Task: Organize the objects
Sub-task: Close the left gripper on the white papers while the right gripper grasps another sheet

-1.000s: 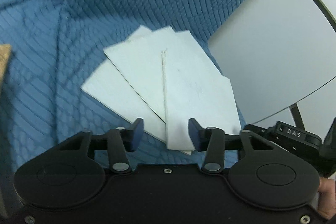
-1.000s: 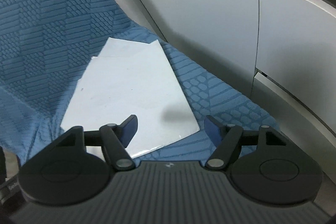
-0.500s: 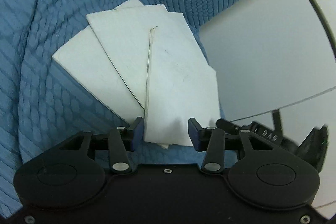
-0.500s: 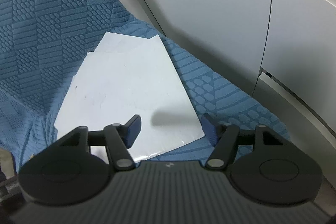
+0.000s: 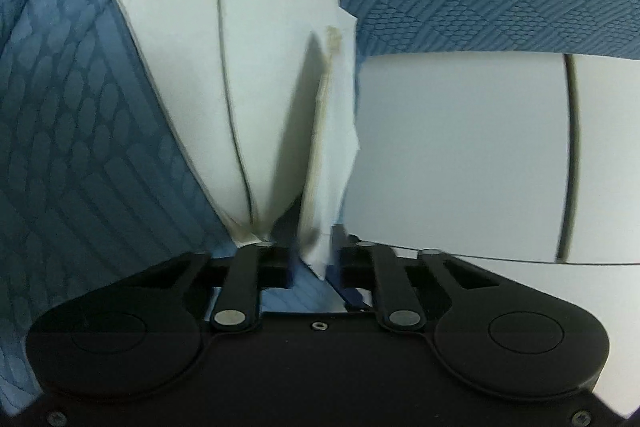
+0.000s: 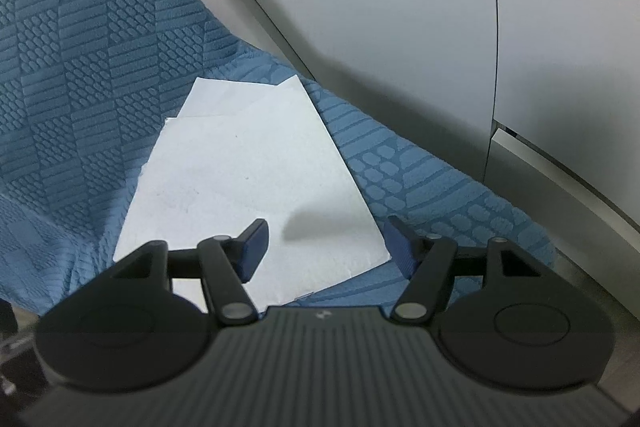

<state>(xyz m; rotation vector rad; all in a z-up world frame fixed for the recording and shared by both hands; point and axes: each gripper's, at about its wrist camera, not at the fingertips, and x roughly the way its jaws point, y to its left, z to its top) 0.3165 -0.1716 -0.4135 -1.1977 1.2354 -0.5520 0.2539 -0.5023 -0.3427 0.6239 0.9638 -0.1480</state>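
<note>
Left wrist view: the left hand-held gripper is closing, pinching the near corner of fanned white papers on a blue textured cloth. The right hand-held gripper hovers spread above them, beside grey cabinet panels.

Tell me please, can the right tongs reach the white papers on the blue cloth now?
Probably yes. The right tongs stand open just over the white papers, which lie flat on the blue cloth, with nothing between.
</note>
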